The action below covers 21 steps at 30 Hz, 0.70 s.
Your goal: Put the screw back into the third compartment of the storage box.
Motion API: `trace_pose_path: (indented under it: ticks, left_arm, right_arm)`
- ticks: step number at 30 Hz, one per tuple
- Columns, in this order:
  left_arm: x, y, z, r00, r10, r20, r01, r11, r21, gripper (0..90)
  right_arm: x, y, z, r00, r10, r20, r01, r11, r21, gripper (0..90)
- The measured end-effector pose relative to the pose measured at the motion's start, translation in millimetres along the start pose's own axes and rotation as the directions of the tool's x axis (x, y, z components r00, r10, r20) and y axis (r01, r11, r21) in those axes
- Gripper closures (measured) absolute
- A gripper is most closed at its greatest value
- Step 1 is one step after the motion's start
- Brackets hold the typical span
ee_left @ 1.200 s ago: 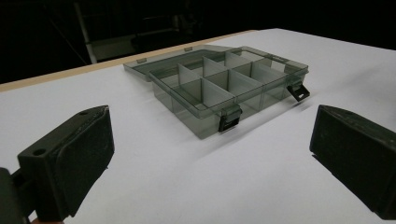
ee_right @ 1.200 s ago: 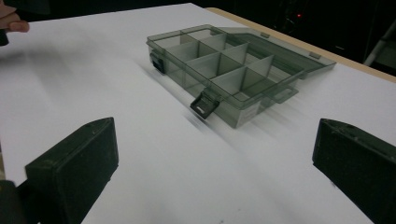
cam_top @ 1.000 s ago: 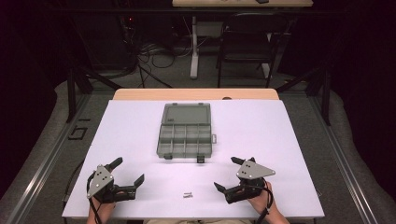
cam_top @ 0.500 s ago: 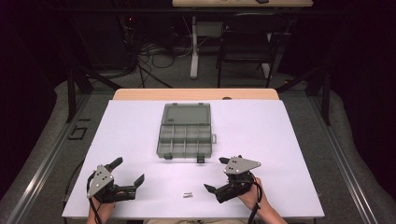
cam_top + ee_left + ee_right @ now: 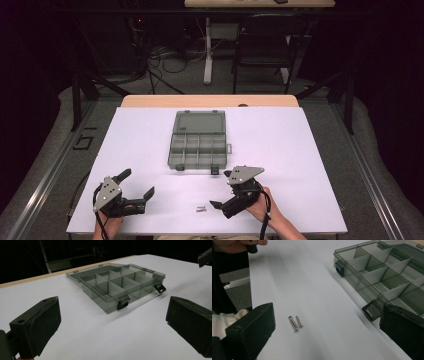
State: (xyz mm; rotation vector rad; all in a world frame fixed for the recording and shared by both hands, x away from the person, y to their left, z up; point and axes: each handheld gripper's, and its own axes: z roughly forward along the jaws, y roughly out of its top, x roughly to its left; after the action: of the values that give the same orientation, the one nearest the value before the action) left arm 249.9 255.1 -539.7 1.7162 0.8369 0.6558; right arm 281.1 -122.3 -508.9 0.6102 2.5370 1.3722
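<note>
Near the table's (image 5: 310, 150) front edge, the screws (image 5: 201, 208) lie in a small cluster on bare white surface, between the two grippers. The right gripper (image 5: 223, 191), jaws spread and holding nothing, sits just right of them with open room around. The left gripper (image 5: 136, 183), also spread and empty, rests well to the left. The open compartment box (image 5: 197, 147) stands farther back, clear of the screws

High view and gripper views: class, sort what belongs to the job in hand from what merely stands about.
Job:
screws
compartment box, lid open
right gripper, open, pointing toward the screws
left gripper, open

Standing about:
chair
floor cables
</note>
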Motion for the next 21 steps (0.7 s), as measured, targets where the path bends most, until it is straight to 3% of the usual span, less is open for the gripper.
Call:
trace_pose_path:
  ticks: [10,16,18,21]
  left_arm:
    - [0.1,-0.3,0.9,1.0,0.0,0.001,0.0,1.0,-0.003,0.0]
    - [0.1,-0.1,-0.3,1.0,-0.001,0.001,0.001,1.0,-0.002,0.0]
    - [0.3,-0.1,-0.4,1.0,-0.001,0.002,0.001,1.0,-0.001,0.0]
    - [0.2,0.0,0.0,1.0,0.003,0.005,-0.003,1.0,0.005,0.0]
  right_arm:
    - [6.5,11.4,14.8,0.998,-0.026,-0.057,0.03,0.997,0.074,0.0]
    - [10.8,23.4,27.0,0.9946,-0.061,-0.084,0.073,0.988,0.136,2.2]
    - [13.2,29.5,34.6,0.9922,-0.075,-0.1,0.093,0.978,0.189,15.1]
    - [14.7,34.3,42.2,0.99,-0.09,-0.109,0.113,0.965,0.236,27.2]
